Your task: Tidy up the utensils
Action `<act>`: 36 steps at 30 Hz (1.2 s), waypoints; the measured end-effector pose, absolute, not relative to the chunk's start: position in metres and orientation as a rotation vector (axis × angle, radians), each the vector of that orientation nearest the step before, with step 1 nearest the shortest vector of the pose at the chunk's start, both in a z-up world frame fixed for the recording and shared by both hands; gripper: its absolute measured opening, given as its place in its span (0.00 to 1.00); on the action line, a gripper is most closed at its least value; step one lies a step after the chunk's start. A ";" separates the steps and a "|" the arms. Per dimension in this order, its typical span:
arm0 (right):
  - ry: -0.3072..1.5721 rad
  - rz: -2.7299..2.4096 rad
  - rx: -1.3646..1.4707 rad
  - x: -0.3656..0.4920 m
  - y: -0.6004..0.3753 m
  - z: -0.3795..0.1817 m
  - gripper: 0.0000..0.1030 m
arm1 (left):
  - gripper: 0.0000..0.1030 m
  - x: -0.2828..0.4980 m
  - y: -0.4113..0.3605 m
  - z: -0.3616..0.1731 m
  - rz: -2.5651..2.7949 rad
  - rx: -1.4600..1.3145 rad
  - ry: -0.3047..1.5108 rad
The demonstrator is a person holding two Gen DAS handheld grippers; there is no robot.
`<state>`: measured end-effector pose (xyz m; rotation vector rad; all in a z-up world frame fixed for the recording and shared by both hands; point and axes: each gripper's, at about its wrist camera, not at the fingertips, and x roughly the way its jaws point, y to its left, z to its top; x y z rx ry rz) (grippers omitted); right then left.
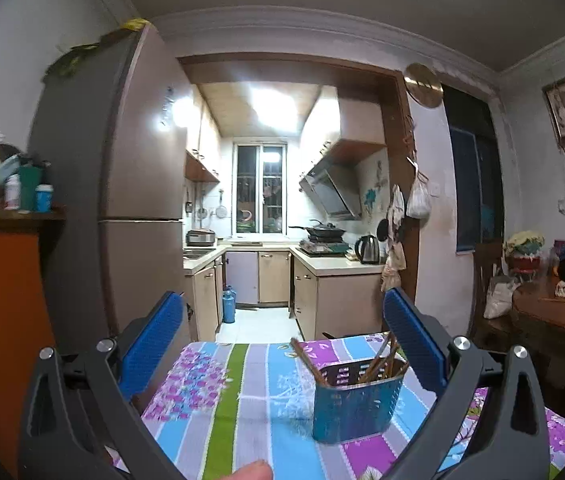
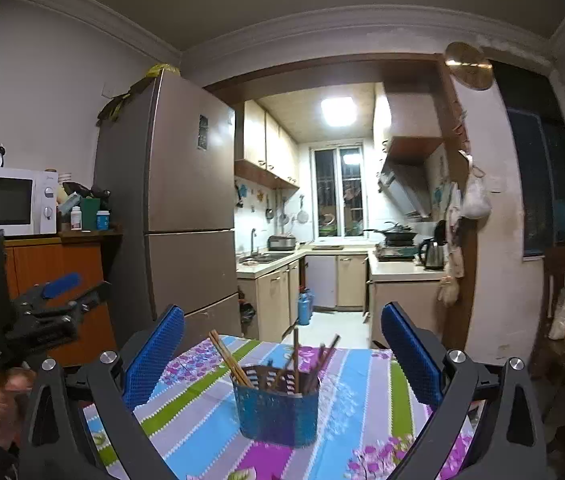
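Both claws wide open, holding nothing: left claw [image 1: 282, 336], right claw [image 2: 282, 344]. Chopsticks [image 2: 296, 354] lean loose in basket [image 2: 276, 414]. Bump could tip basket, spill sticks onto cloth [image 2: 362, 392].

Table [image 2: 202, 396] in striped floral cloth, blue utensil basket [image 2: 276, 412] standing on it

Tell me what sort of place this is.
Most likely a home dining area opening onto a small kitchen: a table with a floral striped cloth holds a blue chopstick holder, beside a fridge, a microwave and a stove with a wok.
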<state>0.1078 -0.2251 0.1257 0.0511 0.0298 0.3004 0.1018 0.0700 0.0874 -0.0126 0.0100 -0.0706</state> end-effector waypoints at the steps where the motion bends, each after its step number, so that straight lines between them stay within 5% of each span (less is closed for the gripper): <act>1: 0.025 0.298 0.054 0.099 -0.226 0.120 0.95 | 0.95 0.092 0.070 0.080 -0.024 -0.013 0.011; 15: 0.097 0.213 0.031 0.008 -0.205 0.033 0.95 | 0.95 0.017 0.037 0.008 -0.070 0.057 0.058; 36: 0.095 0.211 0.060 -0.010 -0.206 0.022 0.95 | 0.95 -0.006 0.027 -0.001 -0.085 0.037 0.060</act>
